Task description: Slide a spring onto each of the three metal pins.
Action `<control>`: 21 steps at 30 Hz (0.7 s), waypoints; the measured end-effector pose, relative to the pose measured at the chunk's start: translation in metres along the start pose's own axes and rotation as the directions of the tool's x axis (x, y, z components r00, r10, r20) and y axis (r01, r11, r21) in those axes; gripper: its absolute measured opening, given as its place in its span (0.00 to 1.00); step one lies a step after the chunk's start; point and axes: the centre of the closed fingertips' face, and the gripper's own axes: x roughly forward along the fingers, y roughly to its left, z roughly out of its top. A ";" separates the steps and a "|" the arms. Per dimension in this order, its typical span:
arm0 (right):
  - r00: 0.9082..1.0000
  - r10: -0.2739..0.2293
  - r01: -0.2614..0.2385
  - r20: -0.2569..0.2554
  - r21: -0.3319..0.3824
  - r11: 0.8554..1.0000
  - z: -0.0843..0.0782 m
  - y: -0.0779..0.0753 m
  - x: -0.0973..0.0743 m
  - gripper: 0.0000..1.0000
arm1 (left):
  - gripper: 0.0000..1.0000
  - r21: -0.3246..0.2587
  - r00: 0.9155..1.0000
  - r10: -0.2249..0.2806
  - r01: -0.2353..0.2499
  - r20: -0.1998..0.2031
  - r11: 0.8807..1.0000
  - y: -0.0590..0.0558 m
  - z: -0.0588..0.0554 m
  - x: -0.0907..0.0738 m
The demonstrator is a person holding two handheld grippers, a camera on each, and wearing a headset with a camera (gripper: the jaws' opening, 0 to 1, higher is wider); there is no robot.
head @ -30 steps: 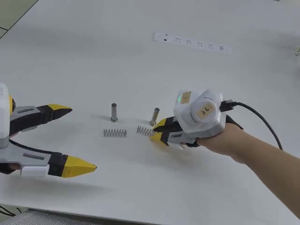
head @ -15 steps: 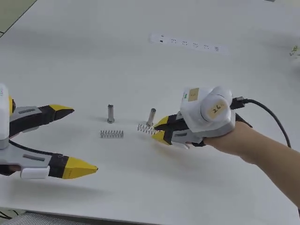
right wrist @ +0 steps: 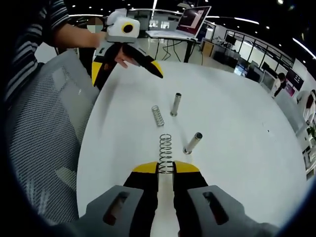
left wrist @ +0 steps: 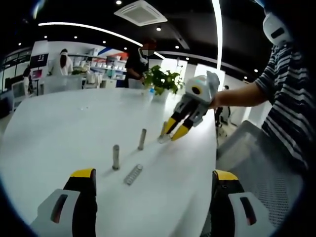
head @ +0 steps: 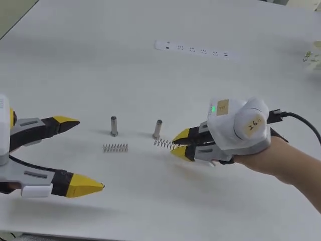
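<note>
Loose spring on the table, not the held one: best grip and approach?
Grip the loose spring at one end, jaws across the coils, leaving the other end free to thread. It lies flat, just in front of the upright pin. Come from above with the open left gripper, probably; the right gripper is shut on another spring.

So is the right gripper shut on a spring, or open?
Shut on it: the right gripper pinches one end of the spring between its jaws, the rest sticking out ahead.
</note>
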 end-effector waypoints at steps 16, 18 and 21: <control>1.000 0.021 -0.022 -0.007 -0.035 0.999 -0.001 0.016 -0.014 0.08 | 0.83 0.018 0.999 -0.032 0.033 -0.043 0.999 -0.004 -0.008 0.008; 1.000 0.023 -0.024 -0.009 -0.041 0.999 0.000 0.018 -0.015 0.08 | 0.81 0.021 0.998 -0.042 0.043 -0.050 0.999 -0.006 -0.009 0.009; 1.000 0.026 -0.027 -0.009 -0.049 0.998 0.002 0.020 -0.017 0.08 | 0.76 0.021 0.997 -0.059 0.060 -0.045 0.998 -0.008 -0.006 0.011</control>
